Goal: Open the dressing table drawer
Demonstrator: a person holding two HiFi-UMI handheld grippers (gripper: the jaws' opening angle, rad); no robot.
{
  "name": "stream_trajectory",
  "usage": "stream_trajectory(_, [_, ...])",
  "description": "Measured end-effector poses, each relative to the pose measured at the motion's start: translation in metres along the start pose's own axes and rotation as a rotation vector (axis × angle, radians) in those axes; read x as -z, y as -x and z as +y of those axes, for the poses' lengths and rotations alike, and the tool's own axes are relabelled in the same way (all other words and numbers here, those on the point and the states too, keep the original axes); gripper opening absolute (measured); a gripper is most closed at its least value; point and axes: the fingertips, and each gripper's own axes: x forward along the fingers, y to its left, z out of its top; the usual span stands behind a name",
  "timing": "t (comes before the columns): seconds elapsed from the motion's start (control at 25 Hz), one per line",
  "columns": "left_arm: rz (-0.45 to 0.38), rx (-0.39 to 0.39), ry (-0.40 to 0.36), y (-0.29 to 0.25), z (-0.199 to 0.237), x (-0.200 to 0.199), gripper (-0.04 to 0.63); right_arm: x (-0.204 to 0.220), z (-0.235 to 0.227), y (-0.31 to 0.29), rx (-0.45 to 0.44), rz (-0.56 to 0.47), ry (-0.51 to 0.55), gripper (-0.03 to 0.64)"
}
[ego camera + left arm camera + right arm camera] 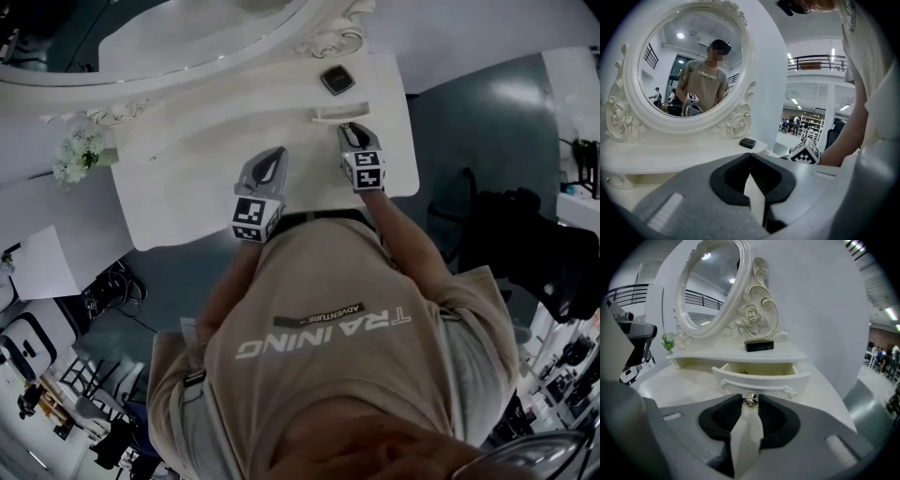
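The white dressing table (187,187) has a small drawer (761,377) under its raised shelf, and the drawer stands pulled out, its inside showing. In the head view the drawer (330,114) juts out just ahead of my right gripper (349,133). The drawer's small metal knob (750,400) sits between the tips of my right gripper (750,403), whose jaws stand slightly apart around it. My left gripper (270,161) hovers over the tabletop to the left; its jaws (750,157) are shut with nothing in them.
An oval mirror (710,282) in a carved white frame rises behind the shelf. A black box (759,345) lies on the shelf above the drawer. A small vase of flowers (80,150) stands at the table's left end. The table's right edge drops to grey floor.
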Motion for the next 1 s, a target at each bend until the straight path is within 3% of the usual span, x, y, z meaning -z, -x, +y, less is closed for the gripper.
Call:
stream_trajectory(0.2, [-0.031,0.010,-0.010,0.003,-0.005,-0.011,0.006,0.008,-0.001,0.029,-0.043,0.028,0.049,0.121])
stream_trajectory(0.44, [-0.073,-0.011,-0.026,0.008,0.003,-0.024,0.006,-0.013,-0.008,0.071,-0.085,-0.037,-0.018,0.100])
stream_trajectory(0.6, [-0.103,-0.023,-0.035,0.012,0.010,-0.040,0.006,-0.047,-0.006,0.097,-0.103,-0.131,-0.008,0.006])
stream_trajectory(0.76, [-0.145,-0.015,0.000,0.014,0.017,-0.059,0.006,-0.083,0.006,0.119,-0.149,-0.213,0.024,0.005])
stream_trajectory(1.0, [-0.205,-0.048,-0.028,0.024,0.035,-0.099,0.006,-0.139,0.027,0.143,-0.205,-0.308,0.087,0.004])
